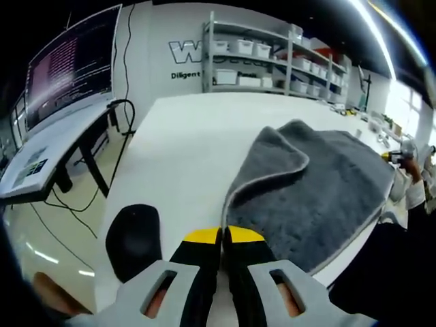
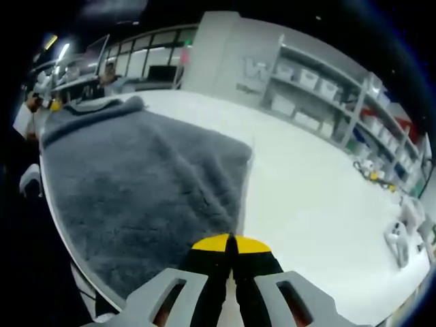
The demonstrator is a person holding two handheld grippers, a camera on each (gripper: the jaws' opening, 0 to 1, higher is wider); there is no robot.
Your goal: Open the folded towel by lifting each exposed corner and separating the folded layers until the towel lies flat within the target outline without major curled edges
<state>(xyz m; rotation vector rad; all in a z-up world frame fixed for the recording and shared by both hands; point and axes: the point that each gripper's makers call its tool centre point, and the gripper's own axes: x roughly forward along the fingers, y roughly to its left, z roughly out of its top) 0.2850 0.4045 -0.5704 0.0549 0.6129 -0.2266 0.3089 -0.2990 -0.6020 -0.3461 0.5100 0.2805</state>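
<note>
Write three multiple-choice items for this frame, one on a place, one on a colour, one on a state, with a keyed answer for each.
1. Where does the grey towel lie?
A. on the white table
B. on the floor
C. on a shelf

2. What colour are the tips of the left gripper?
A. red
B. yellow
C. green

3. How does the towel's corner near the left gripper lie?
A. flat
B. rolled into a tube
C. folded back over the towel

Answers: 1 A, the towel spreads across the white tabletop. 2 B, both tips are yellow on black fingers. 3 C, the edged corner lies doubled over the layer beneath.
</note>
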